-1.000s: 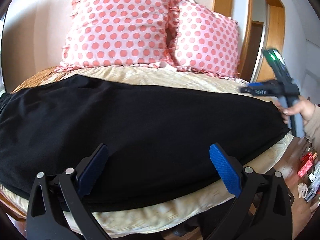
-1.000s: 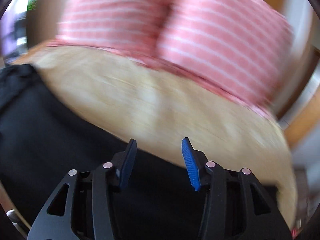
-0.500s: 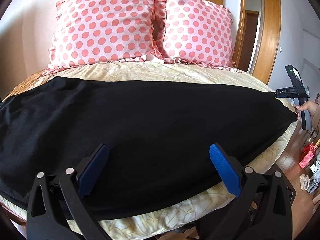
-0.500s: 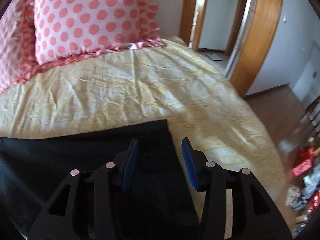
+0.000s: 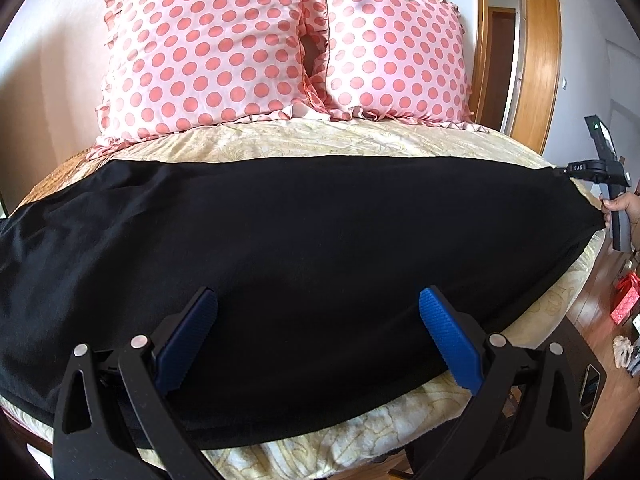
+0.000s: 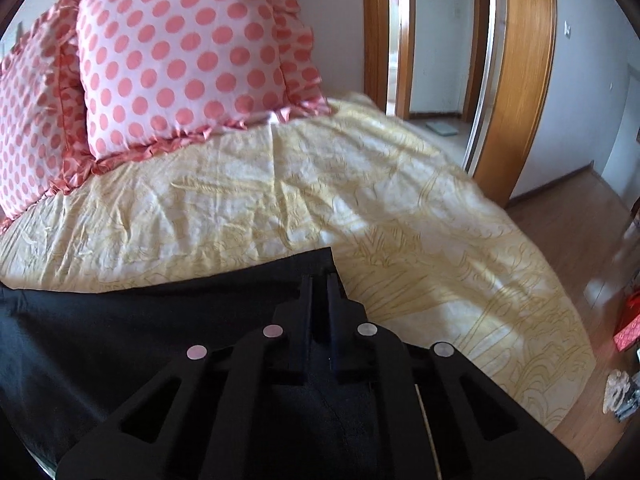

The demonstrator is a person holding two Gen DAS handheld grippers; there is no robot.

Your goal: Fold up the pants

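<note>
Black pants (image 5: 304,236) lie spread flat across the yellow bed sheet (image 5: 344,140), lengthwise from left to right. My left gripper (image 5: 320,332) is open and empty, hovering over the near edge of the pants. My right gripper (image 6: 319,284) is shut on the far right corner of the pants (image 6: 200,320). It also shows in the left wrist view (image 5: 560,170) at the pants' right end, held by a hand.
Two pink polka-dot pillows (image 5: 208,48) (image 5: 392,60) lean at the head of the bed. A wooden door frame (image 6: 516,80) and wooden floor (image 6: 580,216) lie to the right. Small items (image 5: 624,304) sit on the floor by the bed.
My right gripper has swung to the pants' right corner and closed on it. My left gripper stays open over the near edge.
</note>
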